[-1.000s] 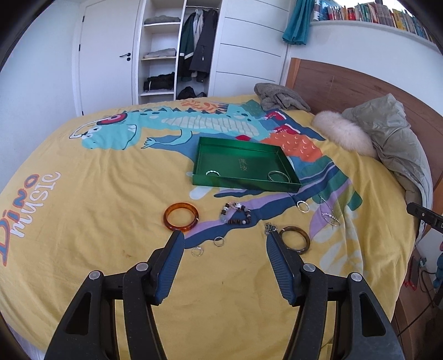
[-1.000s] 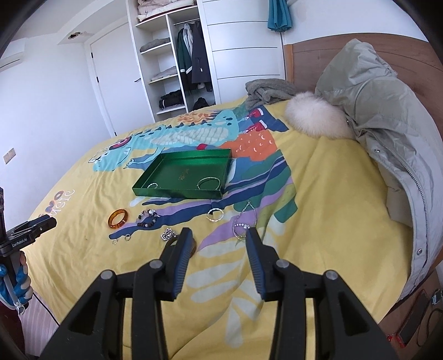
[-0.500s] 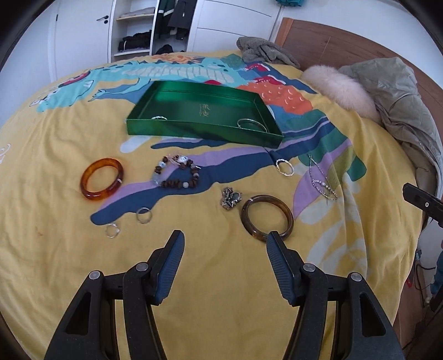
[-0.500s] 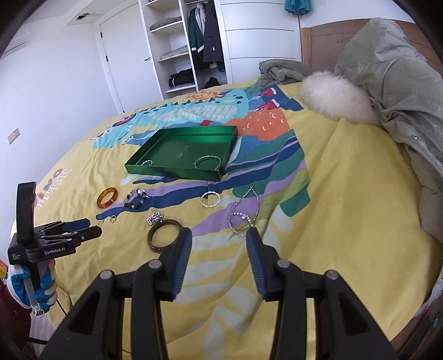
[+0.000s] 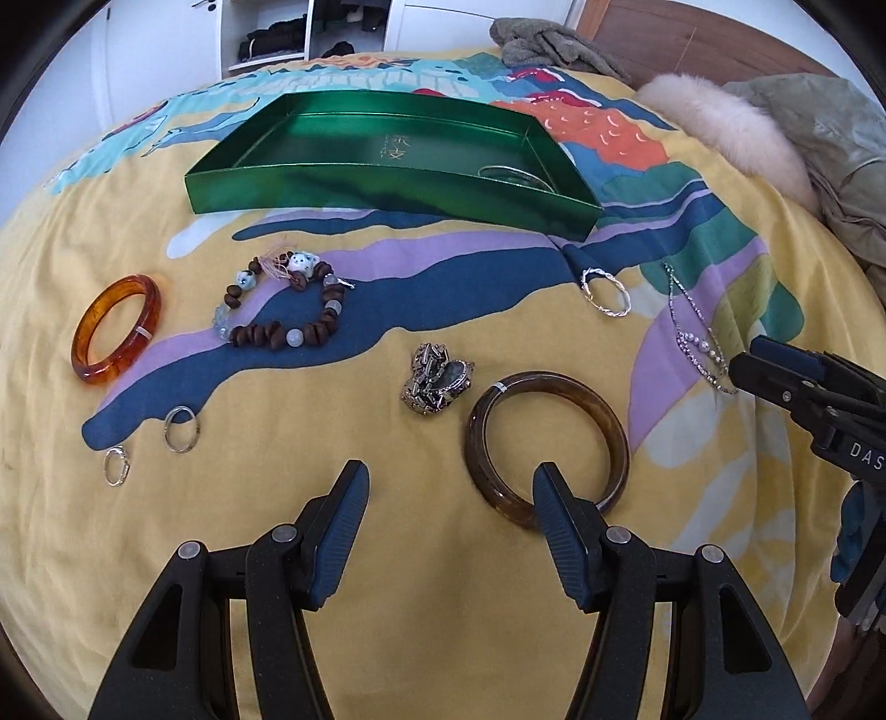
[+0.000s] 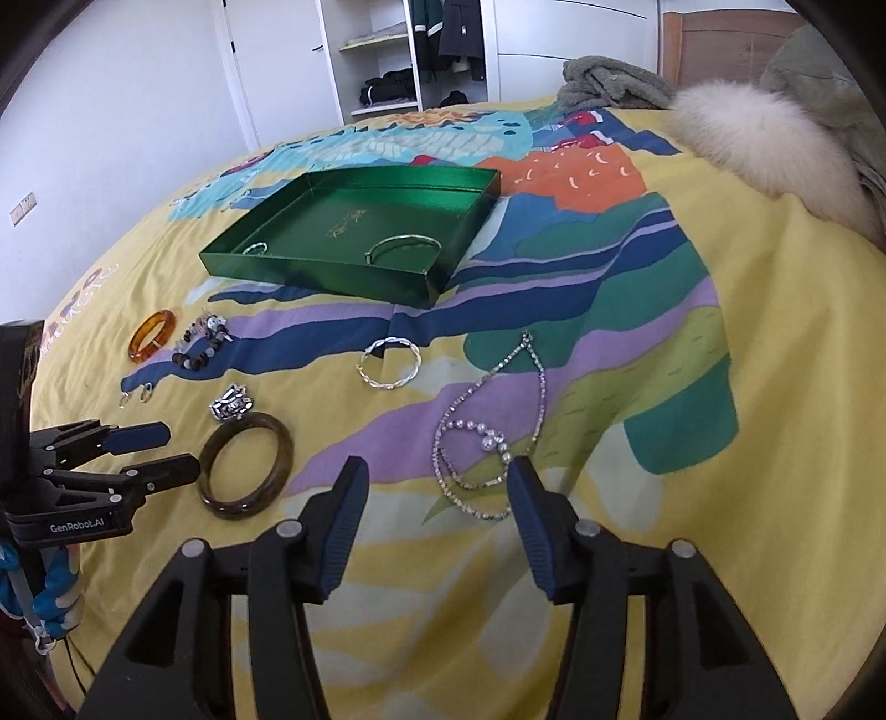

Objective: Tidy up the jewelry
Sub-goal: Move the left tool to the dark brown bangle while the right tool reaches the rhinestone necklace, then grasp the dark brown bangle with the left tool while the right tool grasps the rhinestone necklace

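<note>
A green tray (image 5: 387, 191) (image 6: 310, 274) on the bedspread holds a silver bangle (image 6: 403, 243) and a small silver piece (image 6: 255, 248). Loose jewelry lies in front of it: an amber bangle (image 5: 113, 329), a bead bracelet (image 5: 282, 310), two small rings (image 5: 180, 429), a metal chain clump (image 5: 437, 379), a dark brown bangle (image 5: 548, 448) (image 6: 246, 465), a twisted silver bracelet (image 6: 389, 363) and a crystal necklace (image 6: 487, 437). My left gripper (image 5: 448, 493) is open, its right finger over the brown bangle's near rim. My right gripper (image 6: 434, 487) is open just before the necklace.
A fur-trimmed jacket (image 5: 797, 144) lies at the right of the bed, a grey garment (image 5: 554, 47) at the far end. An open wardrobe (image 6: 415, 61) stands beyond. The bedspread (image 5: 443, 554) is yellow with a dinosaur print.
Both grippers have moved forward and down toward the jewelry. The left one now reaches the brown bangle, the right one the necklace. Both stayed open.
</note>
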The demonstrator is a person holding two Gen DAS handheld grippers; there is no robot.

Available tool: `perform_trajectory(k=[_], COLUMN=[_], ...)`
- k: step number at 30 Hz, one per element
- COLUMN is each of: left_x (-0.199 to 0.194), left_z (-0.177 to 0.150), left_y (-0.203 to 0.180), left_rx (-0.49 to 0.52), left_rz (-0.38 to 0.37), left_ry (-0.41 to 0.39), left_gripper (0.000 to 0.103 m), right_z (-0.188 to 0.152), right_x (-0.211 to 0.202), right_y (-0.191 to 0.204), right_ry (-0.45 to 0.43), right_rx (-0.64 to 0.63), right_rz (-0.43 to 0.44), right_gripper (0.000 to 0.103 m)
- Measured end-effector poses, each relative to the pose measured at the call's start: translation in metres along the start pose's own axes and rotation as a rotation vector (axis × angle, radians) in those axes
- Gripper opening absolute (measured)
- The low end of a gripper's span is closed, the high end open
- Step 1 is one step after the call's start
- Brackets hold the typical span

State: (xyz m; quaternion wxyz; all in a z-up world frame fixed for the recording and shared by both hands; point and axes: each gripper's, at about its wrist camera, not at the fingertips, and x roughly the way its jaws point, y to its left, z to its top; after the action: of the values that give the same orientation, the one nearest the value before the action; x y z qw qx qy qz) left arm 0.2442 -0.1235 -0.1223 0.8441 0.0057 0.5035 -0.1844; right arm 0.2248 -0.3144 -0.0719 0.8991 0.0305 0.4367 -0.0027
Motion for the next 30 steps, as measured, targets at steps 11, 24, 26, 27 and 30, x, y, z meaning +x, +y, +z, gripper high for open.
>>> perform_trajectory(k=[11,24,26,27,30], left_x=[0.023,0.025,0.025,0.024,0.022], left_z=[-0.003,-0.01,-0.01,-0.011,-0.012], left_y=[-0.013,-0.028,-0.033,-0.036,-0.043], left_rx=[0.005,0.016,0.022,0.028,0.049], left_rz=[0.101,0.169,0.175,0.185,0.223], left_ry=[0.027,-0.015,-0.018,-0.02,-0.028], left_gripper=[0.061,0.044,0.036,0.031,0.018], right_z=[0.007,-0.01,-0.013,-0.015,-0.023], right_x=[0.05,0.056,0.053,0.051,0.041], right_y=[-0.011,-0.01,-0.01,-0.011,-0.017], right_ry=[0.076,0.149,0.156,0.154,0.136], right_rx=[-0.07,-0.055,-0.046,-0.037,0.017], right_rz=[0.022,0.136,0.158,0.169,0.225], right_gripper=[0.052,0.013,0.007,0.007,0.006])
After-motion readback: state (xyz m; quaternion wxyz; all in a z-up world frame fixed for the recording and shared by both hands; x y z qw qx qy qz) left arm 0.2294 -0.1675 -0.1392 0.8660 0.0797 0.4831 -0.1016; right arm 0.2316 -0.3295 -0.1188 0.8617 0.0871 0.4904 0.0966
